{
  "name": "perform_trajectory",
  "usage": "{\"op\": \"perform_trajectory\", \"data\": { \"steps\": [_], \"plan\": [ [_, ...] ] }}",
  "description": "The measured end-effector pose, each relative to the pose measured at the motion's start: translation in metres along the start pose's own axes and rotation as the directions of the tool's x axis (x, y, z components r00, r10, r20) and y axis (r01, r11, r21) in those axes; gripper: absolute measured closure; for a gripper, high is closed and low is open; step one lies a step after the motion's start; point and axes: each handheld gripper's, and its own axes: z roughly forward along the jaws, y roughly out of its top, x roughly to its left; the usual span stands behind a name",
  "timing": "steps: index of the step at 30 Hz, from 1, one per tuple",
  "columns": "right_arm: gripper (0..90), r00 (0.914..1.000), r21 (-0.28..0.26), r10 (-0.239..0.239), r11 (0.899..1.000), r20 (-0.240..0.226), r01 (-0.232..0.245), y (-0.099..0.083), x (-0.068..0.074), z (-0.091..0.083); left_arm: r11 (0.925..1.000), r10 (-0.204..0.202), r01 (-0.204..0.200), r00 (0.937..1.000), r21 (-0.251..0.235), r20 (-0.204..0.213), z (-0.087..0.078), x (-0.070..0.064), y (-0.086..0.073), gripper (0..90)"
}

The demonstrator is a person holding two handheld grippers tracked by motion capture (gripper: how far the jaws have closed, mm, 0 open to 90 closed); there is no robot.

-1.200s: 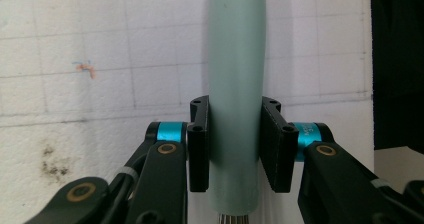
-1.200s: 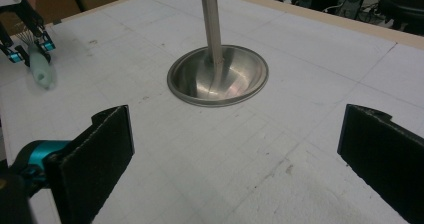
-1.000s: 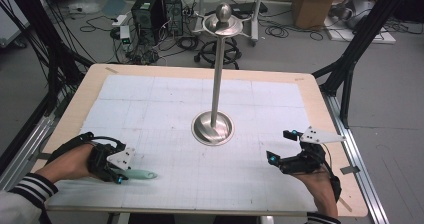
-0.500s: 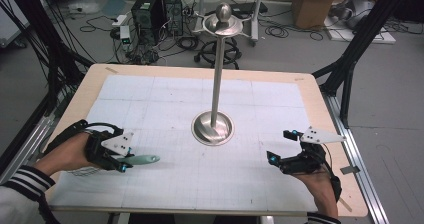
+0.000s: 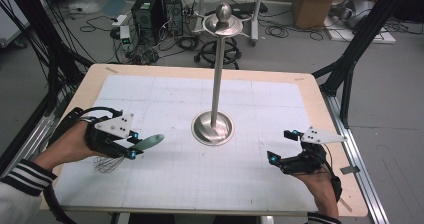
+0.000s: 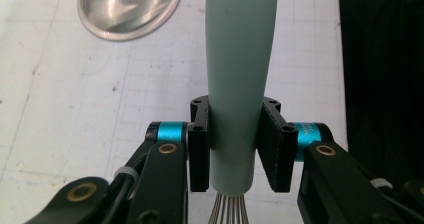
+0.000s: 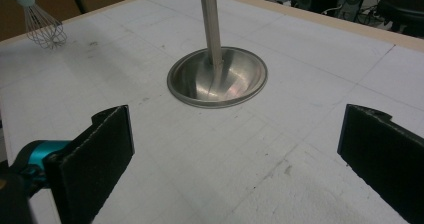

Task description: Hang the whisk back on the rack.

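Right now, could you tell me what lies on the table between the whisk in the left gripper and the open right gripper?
The metal stand's round base sits roughly between the whisk and the right gripper, slightly farther back, as the high view shows.

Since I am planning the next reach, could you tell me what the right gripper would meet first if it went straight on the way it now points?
Probably the stand's base: it lies ahead between the open jaws of the right gripper, with bare mat before it. Depth is uncertain.
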Motion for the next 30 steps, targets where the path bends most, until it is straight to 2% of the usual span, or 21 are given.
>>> {"op": "perform_trajectory", "data": {
  "steps": [3, 5, 6, 11, 15, 16, 17, 20, 24, 28, 30],
  "plan": [
    [0.7, 1.0000, 0.000, 0.000, 1.000, 0.000, 0.000, 0.000, 0.000, 0.000, 0.9994, -0.008, 0.008, 1.0000, -0.033, 0.002, -0.003, 0.001, 0.007, 69.3],
    [0.7, 1.0000, 0.000, -0.001, 1.000, 0.001, 0.001, 0.000, 0.000, 0.000, 0.9988, -0.010, 0.009, 0.9997, -0.048, -0.021, -0.005, 0.001, 0.011, 69.3],
    [0.7, 1.0000, 0.000, -0.001, 1.000, 0.000, 0.001, 0.000, 0.000, 0.000, 0.9982, -0.018, 0.018, 0.9997, -0.058, -0.015, -0.006, 0.002, 0.012, 69.3],
    [0.7, 1.0000, -0.001, 0.001, 1.000, -0.001, -0.001, 0.000, 0.000, 0.000, 0.9918, -0.050, 0.048, 0.9986, -0.118, -0.017, -0.013, 0.005, 0.019, 69.3],
    [0.7, 1.0000, 0.000, 0.003, 1.000, 0.000, -0.003, 0.000, 0.000, -0.001, 0.9872, -0.061, 0.057, 0.9980, -0.149, -0.018, -0.019, 0.008, 0.025, 69.3],
    [0.7, 1.0000, 0.000, 0.004, 1.000, 0.001, -0.004, 0.000, 0.000, 0.000, 0.9852, -0.067, 0.062, 0.9975, -0.160, -0.023, -0.020, 0.008, 0.027, 69.3],
    [0.7, 1.0000, 0.000, 0.004, 1.000, 0.000, -0.004, 0.000, 0.000, -0.001, 0.9804, -0.080, 0.076, 0.9966, -0.182, -0.016, -0.022, 0.008, 0.029, 69.3],
    [0.7, 1.0000, -0.001, 0.003, 1.000, 0.000, -0.003, 0.000, -0.001, 0.000, 0.9690, -0.090, 0.086, 0.9959, -0.232, -0.007, -0.028, 0.009, 0.037, 69.2],
    [0.7, 1.0000, 0.002, 0.003, 1.000, -0.004, -0.003, 0.000, 0.000, 0.000, 0.9614, -0.121, 0.111, 0.9924, -0.252, -0.024, -0.034, 0.013, 0.046, 69.2],
    [0.7, 1.0000, -0.003, 0.004, 1.000, -0.003, -0.004, 0.000, 0.000, 0.000, 0.9565, -0.124, 0.109, 0.9916, -0.271, -0.038, -0.041, 0.016, 0.054, 69.2],
    [0.7, 1.0000, -0.002, 0.005, 1.000, -0.003, -0.005, -0.001, -0.001, -0.001, 0.9566, -0.125, 0.109, 0.9912, -0.270, -0.044, -0.044, 0.018, 0.057, 69.2]
  ]
}}
